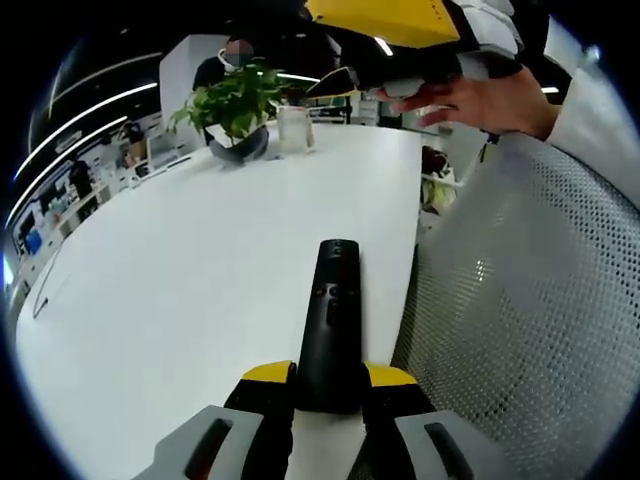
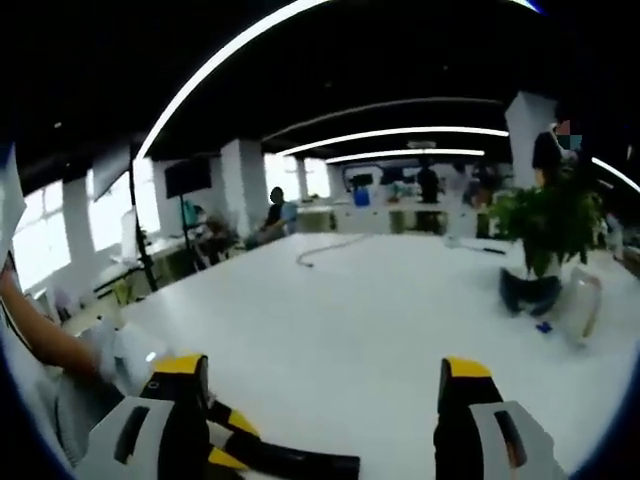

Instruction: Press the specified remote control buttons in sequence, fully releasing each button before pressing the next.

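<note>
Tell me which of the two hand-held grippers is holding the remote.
The left hand-held gripper: its yellow-tipped jaws clamp the black remote over the white table. The right hand-held gripper has its jaws spread wide with nothing between them.

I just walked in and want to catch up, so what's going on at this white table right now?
A person is working with a hand-held gripper in each hand. The left hand-held gripper is clamped on the near end of a black remote control, holding it out over the white table. The right hand-held gripper stands open above the table, nothing between its jaws, and no button is being pressed at this moment. A potted plant sits at the table's far end, and a white mesh chair back stands beside the table.
</note>
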`<move>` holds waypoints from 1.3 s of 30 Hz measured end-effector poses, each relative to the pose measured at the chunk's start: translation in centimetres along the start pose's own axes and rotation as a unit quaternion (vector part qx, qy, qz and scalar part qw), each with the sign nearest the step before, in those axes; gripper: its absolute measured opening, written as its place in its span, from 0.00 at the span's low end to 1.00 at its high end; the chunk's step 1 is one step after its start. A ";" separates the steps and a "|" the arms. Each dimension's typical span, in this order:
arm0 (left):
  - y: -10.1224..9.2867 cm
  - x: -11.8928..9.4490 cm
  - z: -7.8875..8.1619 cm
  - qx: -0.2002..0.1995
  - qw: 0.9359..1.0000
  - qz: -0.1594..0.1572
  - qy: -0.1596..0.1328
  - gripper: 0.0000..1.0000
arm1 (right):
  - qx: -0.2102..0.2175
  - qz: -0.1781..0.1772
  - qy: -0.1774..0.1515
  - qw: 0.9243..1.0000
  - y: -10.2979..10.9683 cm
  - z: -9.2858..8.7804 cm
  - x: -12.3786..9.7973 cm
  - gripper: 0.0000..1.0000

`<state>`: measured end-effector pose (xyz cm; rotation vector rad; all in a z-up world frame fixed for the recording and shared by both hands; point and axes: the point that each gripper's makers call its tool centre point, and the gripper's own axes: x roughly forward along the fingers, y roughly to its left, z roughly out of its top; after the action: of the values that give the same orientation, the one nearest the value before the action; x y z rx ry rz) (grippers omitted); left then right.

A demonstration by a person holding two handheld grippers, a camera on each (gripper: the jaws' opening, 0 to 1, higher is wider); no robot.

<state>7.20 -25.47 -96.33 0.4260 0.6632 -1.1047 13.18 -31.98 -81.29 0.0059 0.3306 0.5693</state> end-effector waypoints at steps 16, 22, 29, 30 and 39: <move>-0.2 -0.1 -0.1 0.016 0.999 -0.013 0.026 0.23 | 0.003 -0.009 0.015 1.000 -0.6 -0.7 0.0 0.99; 0.1 -0.5 -0.5 0.024 0.999 -0.021 0.038 0.23 | 0.002 -0.006 0.021 1.000 -0.4 -0.9 0.1 0.98; 0.8 -0.8 -0.9 0.046 0.996 -0.030 0.068 0.23 | 0.000 -0.001 0.028 1.000 -0.2 -1.1 0.3 0.98; 1.0 -0.8 -0.9 0.050 0.996 -0.030 0.070 0.23 | 0.000 0.000 0.029 1.000 -0.2 -1.1 0.3 0.98; 2.9 -0.9 -1.0 0.063 0.993 -0.037 0.095 0.23 | 0.004 0.001 0.038 0.999 -0.3 -1.5 0.3 0.96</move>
<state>9.28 -23.10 -96.42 0.6246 0.7844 -1.1894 13.08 -32.22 -82.77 -0.0077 0.4070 0.5703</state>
